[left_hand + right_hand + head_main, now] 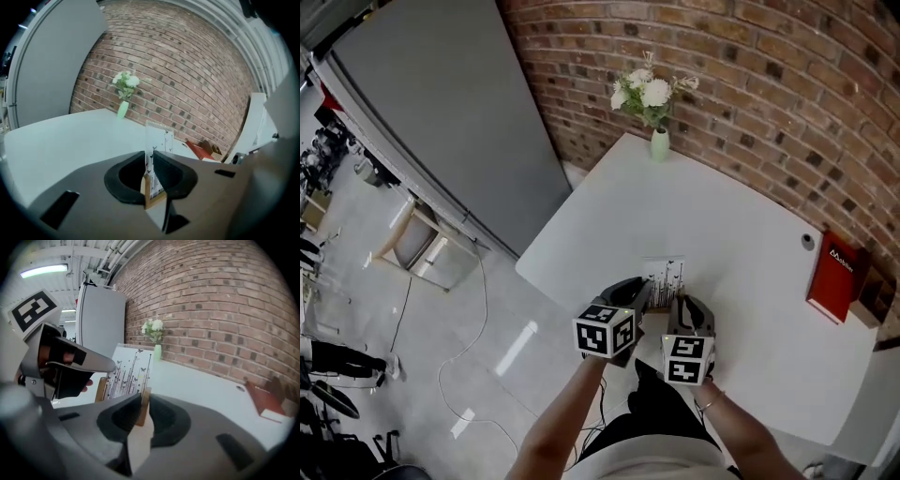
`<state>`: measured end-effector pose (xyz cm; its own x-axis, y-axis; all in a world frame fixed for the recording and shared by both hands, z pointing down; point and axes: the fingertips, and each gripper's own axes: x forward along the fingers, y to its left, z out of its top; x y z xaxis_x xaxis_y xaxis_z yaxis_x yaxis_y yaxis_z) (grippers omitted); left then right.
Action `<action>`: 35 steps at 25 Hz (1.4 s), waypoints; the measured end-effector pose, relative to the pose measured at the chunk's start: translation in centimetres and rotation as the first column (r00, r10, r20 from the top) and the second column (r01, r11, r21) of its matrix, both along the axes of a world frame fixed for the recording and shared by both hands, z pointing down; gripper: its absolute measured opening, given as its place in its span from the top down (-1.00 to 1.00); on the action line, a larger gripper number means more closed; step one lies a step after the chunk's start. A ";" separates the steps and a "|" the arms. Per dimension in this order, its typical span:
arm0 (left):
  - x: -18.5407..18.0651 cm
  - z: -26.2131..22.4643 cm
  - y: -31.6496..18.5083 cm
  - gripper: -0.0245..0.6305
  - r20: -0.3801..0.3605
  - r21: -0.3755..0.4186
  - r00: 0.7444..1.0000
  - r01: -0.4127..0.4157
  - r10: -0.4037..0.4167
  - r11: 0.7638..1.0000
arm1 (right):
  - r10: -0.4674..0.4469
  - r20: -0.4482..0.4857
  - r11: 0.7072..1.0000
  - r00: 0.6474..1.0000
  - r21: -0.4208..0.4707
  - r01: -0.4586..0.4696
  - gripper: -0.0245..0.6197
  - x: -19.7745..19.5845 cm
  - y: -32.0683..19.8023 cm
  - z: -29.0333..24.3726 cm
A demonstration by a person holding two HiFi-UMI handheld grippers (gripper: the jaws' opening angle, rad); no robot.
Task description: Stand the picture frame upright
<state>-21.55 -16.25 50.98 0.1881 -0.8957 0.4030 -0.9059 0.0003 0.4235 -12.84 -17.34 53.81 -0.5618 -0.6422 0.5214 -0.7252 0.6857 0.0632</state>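
Note:
The picture frame (663, 277), a wooden-edged print of thin black stems and butterflies on white, is held near the front edge of the white table (750, 272). My left gripper (636, 298) is shut on its left side. In the left gripper view the frame (158, 140) rises edge-on between the pads of the left gripper (150, 171). My right gripper (682, 309) is shut on the wooden right edge. In the right gripper view the printed face (125, 373) shows beyond the right gripper (143, 405), with the left gripper (63, 365) at its far side.
A green vase of white flowers (653, 103) stands at the table's far corner against the brick wall. A red book (835, 277) and a small dark round thing (807, 241) lie at the right. A tall grey cabinet (441, 103) stands to the left.

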 end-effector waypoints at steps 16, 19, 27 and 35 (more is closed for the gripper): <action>21.3 -0.1 -3.1 0.79 -0.006 0.037 0.895 -0.446 0.446 0.894 | 0.449 -0.009 0.893 0.893 0.046 -0.448 0.75 21.1 0.1 -0.2; 25.6 -0.3 -2.8 0.80 -0.001 0.050 0.862 -0.506 0.507 0.861 | 0.512 -0.016 0.858 0.859 0.047 -0.511 0.75 25.3 0.8 -0.3; 32.5 -0.2 -3.7 0.81 0.068 0.062 0.796 -0.605 0.602 0.794 | 0.591 0.001 0.807 0.807 0.022 -0.591 0.75 31.8 1.0 0.5; 35.4 -0.1 -5.0 0.80 0.129 0.063 0.788 -0.612 0.602 0.788 | 0.577 0.038 0.817 0.816 -0.018 -0.576 0.75 34.5 -0.4 1.1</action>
